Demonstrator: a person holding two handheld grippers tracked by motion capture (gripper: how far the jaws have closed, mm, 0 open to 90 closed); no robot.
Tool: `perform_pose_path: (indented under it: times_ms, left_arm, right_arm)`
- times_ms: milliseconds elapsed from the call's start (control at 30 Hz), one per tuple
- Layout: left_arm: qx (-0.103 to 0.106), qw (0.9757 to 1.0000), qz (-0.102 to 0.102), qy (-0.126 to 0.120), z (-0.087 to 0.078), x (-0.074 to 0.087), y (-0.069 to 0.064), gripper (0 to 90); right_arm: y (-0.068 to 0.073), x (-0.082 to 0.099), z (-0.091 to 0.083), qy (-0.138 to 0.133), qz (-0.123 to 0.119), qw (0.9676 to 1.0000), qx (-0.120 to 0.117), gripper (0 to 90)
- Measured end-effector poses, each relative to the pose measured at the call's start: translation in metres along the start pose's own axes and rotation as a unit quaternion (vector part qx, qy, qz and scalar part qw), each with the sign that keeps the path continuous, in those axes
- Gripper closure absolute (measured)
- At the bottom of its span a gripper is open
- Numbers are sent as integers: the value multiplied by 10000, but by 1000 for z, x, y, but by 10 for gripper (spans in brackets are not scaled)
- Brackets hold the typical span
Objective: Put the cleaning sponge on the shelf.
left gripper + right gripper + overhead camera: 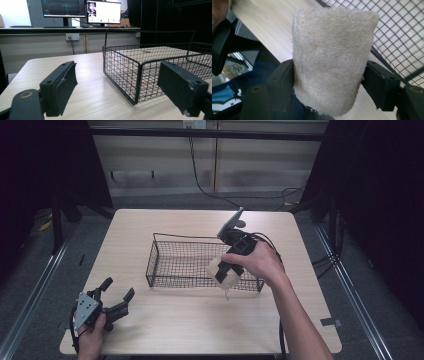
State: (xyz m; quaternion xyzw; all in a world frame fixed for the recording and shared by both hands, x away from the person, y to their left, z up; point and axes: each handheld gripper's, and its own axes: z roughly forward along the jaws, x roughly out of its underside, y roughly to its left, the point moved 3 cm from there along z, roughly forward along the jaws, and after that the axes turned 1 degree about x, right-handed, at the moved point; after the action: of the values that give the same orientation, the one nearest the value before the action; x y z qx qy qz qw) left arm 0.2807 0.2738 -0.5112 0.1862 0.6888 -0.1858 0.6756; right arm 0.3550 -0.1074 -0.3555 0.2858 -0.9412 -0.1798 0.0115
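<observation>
My right gripper is shut on a pale, fibrous loofah sponge, which it holds over the front right wall of the black wire basket. In the right gripper view both black pads press the sponge's sides, with the basket mesh beyond it. The sponge shows in the high view as a cream lump with a thin thread hanging below it. My left gripper rests at the table's front left corner, jaws wide apart and nothing between them. From the left gripper view, the basket's near corner stands ahead on the right.
The light wooden table has bare surface in front of the basket and on its left. Dark curtains flank the table. Cables trail over the floor behind. Two monitors stand on a desk in the background of the left gripper view.
</observation>
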Motion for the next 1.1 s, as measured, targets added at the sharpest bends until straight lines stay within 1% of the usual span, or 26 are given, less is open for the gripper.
perform_pose_path:
  times_ms: [33, 200, 333, 433, 667, 700, 800, 833, 867, 933, 1033, 1100]
  left_arm:
    - [-20, 10000, -21, -4, 0, 0, 0, 155]
    - [0, 10000, -2, 1, 0, 0, 0, 155]
    - [0, 10000, -2, 0, 0, 0, 0, 155]
    - [1, 10000, -3, 0, 0, 0, 0, 155]
    - [2, 10000, -1, 1, 0, 0, 0, 155]
    - [4, 10000, -3, -1, 0, 0, 0, 155]
    - [3, 10000, 0, 1, 0, 0, 0, 155]
    - [4, 10000, -2, 0, 0, 0, 0, 155]
    - [-14, 10000, -19, -4, 0, 0, 0, 155]
    - [-13, 10000, -20, -5, 0, 0, 0, 155]
    - [6, 10000, 0, -1, 0, 0, 0, 155]
    - [5, 10000, -2, -1, 0, 0, 0, 155]
  right_arm:
    - [-2, -1, -1, -11, 39, 10000, 9, 289]
    - [-10, -3, -5, -134, 317, 9994, 36, 289]
    - [-14, -4, -6, -188, 455, 9988, 57, 289]
    - [-17, -5, -9, -268, 620, 9977, 85, 289]
    - [-25, -4, -16, -400, 887, 9952, 70, 289]
    - [-28, -3, -17, -443, 967, 9943, 32, 289]
    - [-35, -2, -20, -507, 1126, 9923, 18, 289]
    - [-37, -2, -21, -545, 1191, 9914, 45, 289]
    - [-38, -1, -21, -536, 1210, 9912, 50, 289]
    - [-41, -1, -22, -578, 1299, 9898, 87, 289]
    - [-45, -1, -24, -685, 1492, 9864, 91, 289]
    - [-48, -1, -23, -703, 1599, 9845, 181, 289]
